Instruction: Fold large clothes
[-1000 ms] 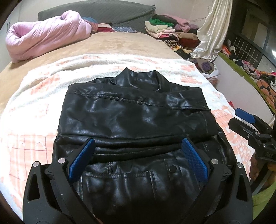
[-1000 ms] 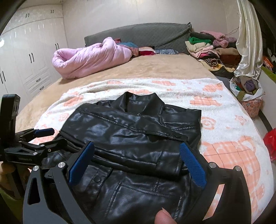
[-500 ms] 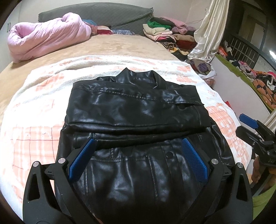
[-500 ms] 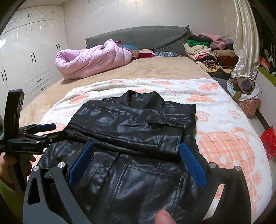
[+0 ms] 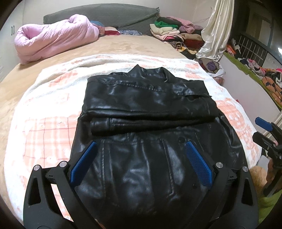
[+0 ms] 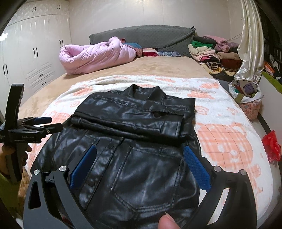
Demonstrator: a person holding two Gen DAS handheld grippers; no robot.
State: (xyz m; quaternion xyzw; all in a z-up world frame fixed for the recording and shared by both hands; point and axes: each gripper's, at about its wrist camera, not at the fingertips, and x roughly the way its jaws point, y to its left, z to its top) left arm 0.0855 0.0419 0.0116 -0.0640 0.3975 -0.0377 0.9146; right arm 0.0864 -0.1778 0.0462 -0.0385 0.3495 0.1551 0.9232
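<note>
Item one: a black leather jacket (image 5: 149, 109), lying on a white blanket with an orange pattern (image 5: 44, 126) that covers the near half of a bed with a tan cover (image 5: 123, 47). We note the collar pointing toward the headboard, and the sleeves folded across the chest in a flat band; the lower body with its pockets and snap buttons reaches toward us, over the bed's near edge.

Item two: our left gripper (image 5: 141, 158), spread wide above the jacket's hem, its blue pads well apart — nothing between them but the leather below, and we cannot tell whether they touch it. In the right wrist view the same tool (image 6: 44, 124) shows from the side at the jacket's left edge, a hand (image 6: 10, 155) on its grip.

Item three: our right gripper (image 6: 139, 162), likewise spread wide over the lower jacket beside a chest pocket, holding nothing. A fingertip (image 6: 167, 222) shows at the bottom edge of that view. From the left wrist view, this tool (image 5: 264, 130) sits off the blanket's right edge.

Surroundings: a rolled pink quilt (image 5: 52, 37) near the grey headboard (image 5: 105, 14); stacked folded clothes (image 5: 172, 33) at the far right corner; a pale satin curtain (image 5: 216, 31); white wardrobe doors (image 6: 26, 58) along the left wall.
</note>
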